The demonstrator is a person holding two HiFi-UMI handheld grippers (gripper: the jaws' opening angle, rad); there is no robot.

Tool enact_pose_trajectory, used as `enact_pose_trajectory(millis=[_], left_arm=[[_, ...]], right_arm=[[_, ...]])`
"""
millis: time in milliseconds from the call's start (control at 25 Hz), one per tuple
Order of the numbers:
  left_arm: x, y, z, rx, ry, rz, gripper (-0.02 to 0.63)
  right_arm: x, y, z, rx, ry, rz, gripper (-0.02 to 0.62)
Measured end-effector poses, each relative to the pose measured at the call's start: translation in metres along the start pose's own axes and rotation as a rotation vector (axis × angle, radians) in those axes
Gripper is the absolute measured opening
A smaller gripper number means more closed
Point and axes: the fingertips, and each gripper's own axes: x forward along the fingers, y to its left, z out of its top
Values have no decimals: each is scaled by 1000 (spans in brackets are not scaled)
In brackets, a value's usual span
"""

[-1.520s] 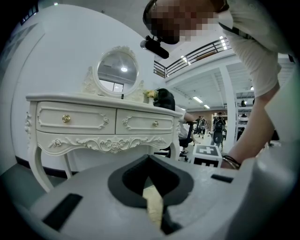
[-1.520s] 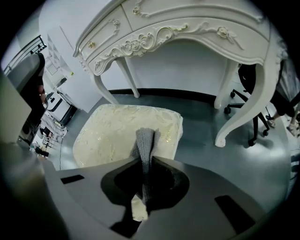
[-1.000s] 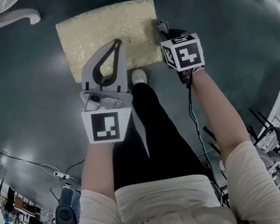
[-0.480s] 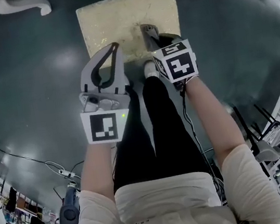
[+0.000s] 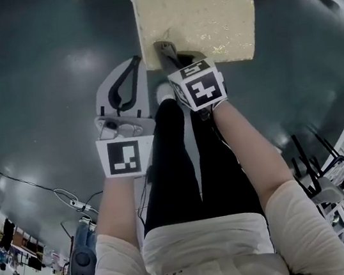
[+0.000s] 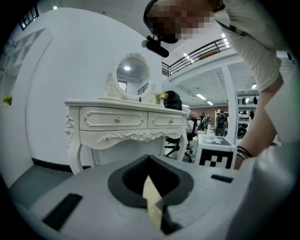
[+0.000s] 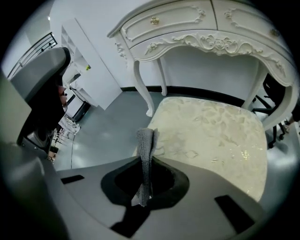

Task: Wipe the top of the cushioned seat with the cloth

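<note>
The cloth [image 7: 146,154] is pinched by the right tool [image 7: 143,187] over the near left corner of the cushioned seat [image 7: 211,136]. It is best pressed flat, then swept in overlapping strokes. The left tool [image 5: 136,61] is pressed together, empty.

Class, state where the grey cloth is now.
In the right gripper view, the cloth is pinched in the right gripper, over the near left edge of the cushioned seat, before the dressing table.

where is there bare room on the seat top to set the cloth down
Most of the cushioned seat is bare: its middle and the side toward the dressing table. Only the near left corner is crowded, where the right hand-held gripper holds the cloth.
</note>
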Motion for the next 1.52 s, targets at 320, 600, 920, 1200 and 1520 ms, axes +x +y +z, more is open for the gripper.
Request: enact_pose_trajectory(millis=[320, 600, 920, 1200, 1520], left_arm=[[-20, 24, -18, -36, 1, 50, 2], [-17, 14, -21, -37, 5, 57, 2], [6, -17, -17, -34, 13, 22, 2], [33, -51, -10, -14, 11, -18, 2], [65, -95, -4, 0, 30, -58, 2]], right_arm=[[35, 24, 1, 5, 22, 24, 29], [31, 11, -3, 2, 23, 32, 29], [16, -23, -17, 30, 18, 21, 29], [1, -60, -36, 57, 13, 7, 29], [-24, -109, -57, 92, 8, -1, 29]])
